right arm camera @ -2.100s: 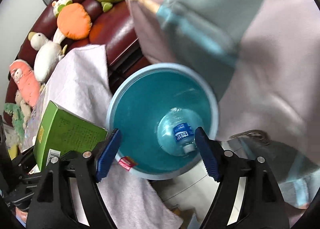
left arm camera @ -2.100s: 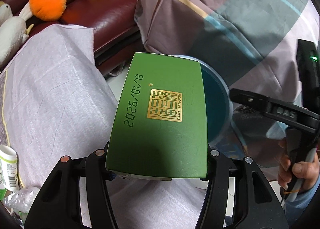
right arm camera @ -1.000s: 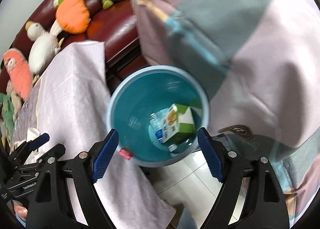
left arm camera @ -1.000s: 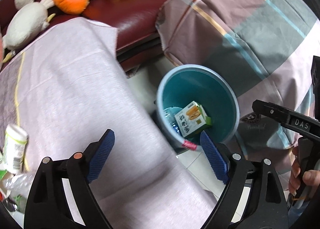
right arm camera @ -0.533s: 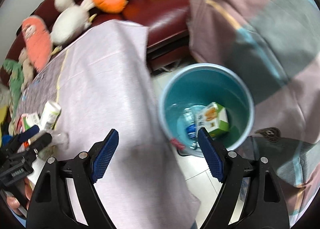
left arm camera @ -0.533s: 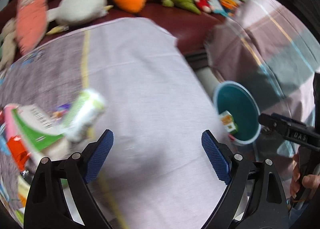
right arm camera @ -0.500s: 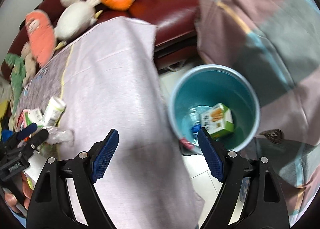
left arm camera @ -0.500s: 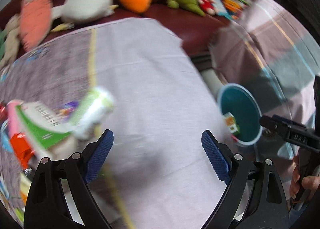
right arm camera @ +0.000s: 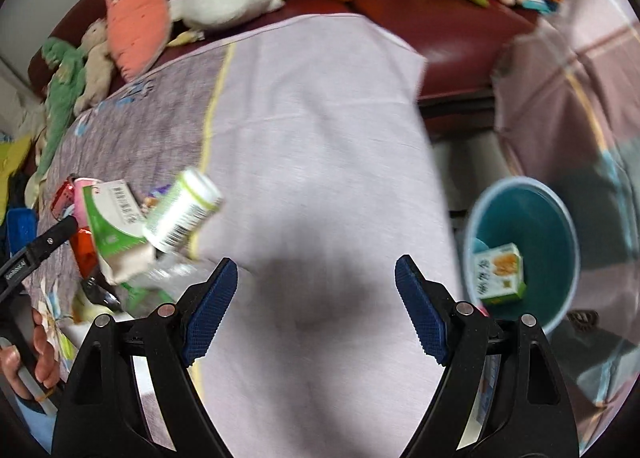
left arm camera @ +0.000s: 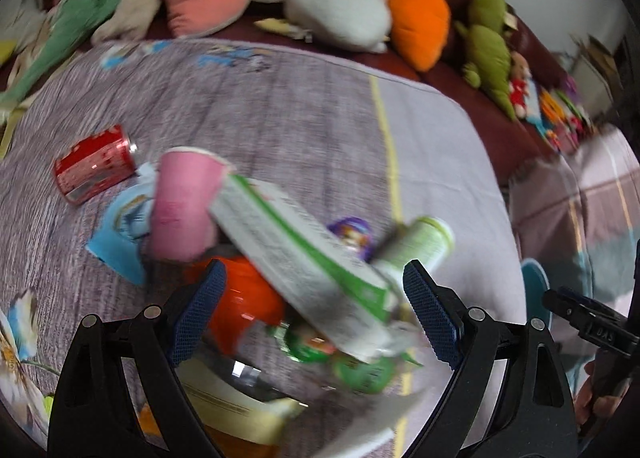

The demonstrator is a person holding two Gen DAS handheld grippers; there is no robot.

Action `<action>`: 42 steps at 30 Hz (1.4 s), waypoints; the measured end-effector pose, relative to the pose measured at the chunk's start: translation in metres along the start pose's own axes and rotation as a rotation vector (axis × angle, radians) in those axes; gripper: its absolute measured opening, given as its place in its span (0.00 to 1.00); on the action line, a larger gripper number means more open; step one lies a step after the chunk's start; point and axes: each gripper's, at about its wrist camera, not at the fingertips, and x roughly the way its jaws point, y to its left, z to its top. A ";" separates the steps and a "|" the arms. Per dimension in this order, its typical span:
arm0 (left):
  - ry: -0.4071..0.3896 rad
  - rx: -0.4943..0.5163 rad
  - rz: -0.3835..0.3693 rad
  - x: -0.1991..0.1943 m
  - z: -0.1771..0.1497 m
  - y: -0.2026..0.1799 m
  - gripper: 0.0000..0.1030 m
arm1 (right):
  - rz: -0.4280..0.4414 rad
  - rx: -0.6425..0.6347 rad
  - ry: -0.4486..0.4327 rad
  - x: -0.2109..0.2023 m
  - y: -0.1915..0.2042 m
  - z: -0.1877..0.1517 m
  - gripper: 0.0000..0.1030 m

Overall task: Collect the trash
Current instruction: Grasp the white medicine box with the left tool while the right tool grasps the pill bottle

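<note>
My left gripper (left arm camera: 316,318) is open and empty, hovering over a pile of trash on the cloth-covered table: a white-and-green carton (left arm camera: 304,258), a pink cup (left arm camera: 184,206), a green-white bottle (left arm camera: 420,246), an orange wrapper (left arm camera: 244,302) and a red can (left arm camera: 94,168). My right gripper (right arm camera: 316,306) is open and empty above bare cloth. The teal bin (right arm camera: 560,218) stands on the floor at the right and holds a small juice carton (right arm camera: 500,274). The pile shows at the left of the right wrist view, with the bottle (right arm camera: 182,214) on top.
A dark red sofa (right arm camera: 440,22) with several plush toys runs behind the table (right arm camera: 320,138). A plaid blanket (right arm camera: 580,98) hangs at the right beside the bin. A blue paper (left arm camera: 120,230) lies under the pink cup.
The left gripper dropped the green box into the bin, opened, and swung left to the trash pile. The right gripper swung left from above the bin to over the table.
</note>
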 end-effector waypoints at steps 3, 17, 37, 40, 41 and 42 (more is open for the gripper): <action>0.020 -0.026 -0.010 0.009 0.004 0.017 0.88 | 0.022 -0.030 0.009 0.014 0.028 0.011 0.75; 0.067 -0.055 -0.086 0.042 0.016 0.039 0.88 | 0.164 0.025 0.173 0.108 0.090 0.042 0.65; 0.170 0.130 -0.140 0.076 0.001 -0.045 0.45 | 0.289 0.065 0.192 0.093 0.015 0.016 0.58; 0.178 0.156 -0.107 0.082 -0.011 -0.049 0.42 | 0.284 0.084 0.215 0.097 0.007 0.010 0.58; 0.168 0.151 -0.107 0.080 -0.011 -0.048 0.41 | 0.293 0.094 0.219 0.097 0.006 0.008 0.58; 0.150 0.138 -0.110 0.075 -0.010 -0.045 0.38 | 0.303 0.102 0.217 0.096 0.005 0.008 0.58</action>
